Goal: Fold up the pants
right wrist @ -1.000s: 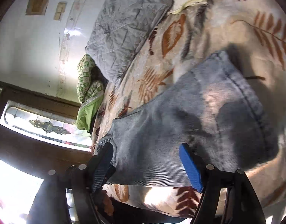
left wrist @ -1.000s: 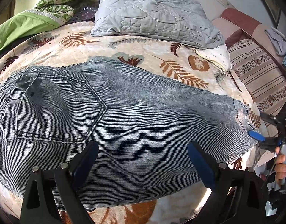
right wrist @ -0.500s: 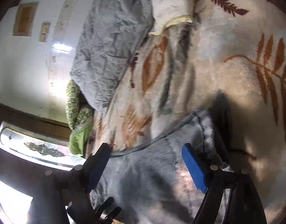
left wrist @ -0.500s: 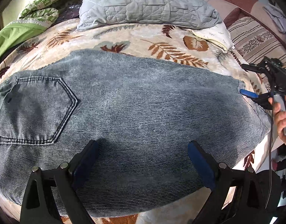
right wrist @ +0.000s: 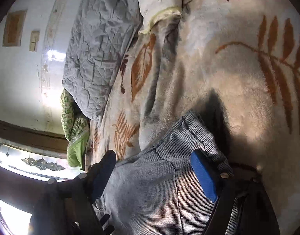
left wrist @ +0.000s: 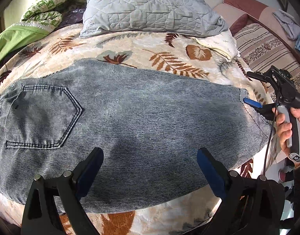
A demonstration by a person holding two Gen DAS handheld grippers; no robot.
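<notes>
Since a second ago the right gripper (left wrist: 253,90) has slid along the jeans (left wrist: 130,121) to their hem end, and its jaws have just been opening a little wider; the hem lies between them, but the pads do not press it. Over the same second the back pocket (left wrist: 42,117) has drifted sideways in the left wrist view, so the left gripper (left wrist: 150,176) has shifted a little along the cloth.

Taking the jeans as the landmark: they lie flat across the leaf-patterned blanket (left wrist: 169,58), legs apparently doubled together, with the pocket end at the left of the left wrist view and the hem at the right. Beyond their far edge rests a grey quilted pillow (left wrist: 146,9), with a green cover (left wrist: 17,37) to its left. The left gripper hangs over the near edge around mid-length, jaws spread and empty. The right gripper sits at the hem, jaws spread, its blue pad (right wrist: 202,176) on or just above the denim.

Denim like this is likely fairly heavy and soft but not limp; it should hold a crease, sag if lifted by one corner, and drag on the plush blanket. My guess is the best hold is the thick stitched hem (right wrist: 191,125), taking both layers, with the other grip at the waist end.

The waistband runs out of frame, the underside layers cannot be seen, and the right wrist view is shadowed and glare-washed near the window (right wrist: 32,162).
</notes>
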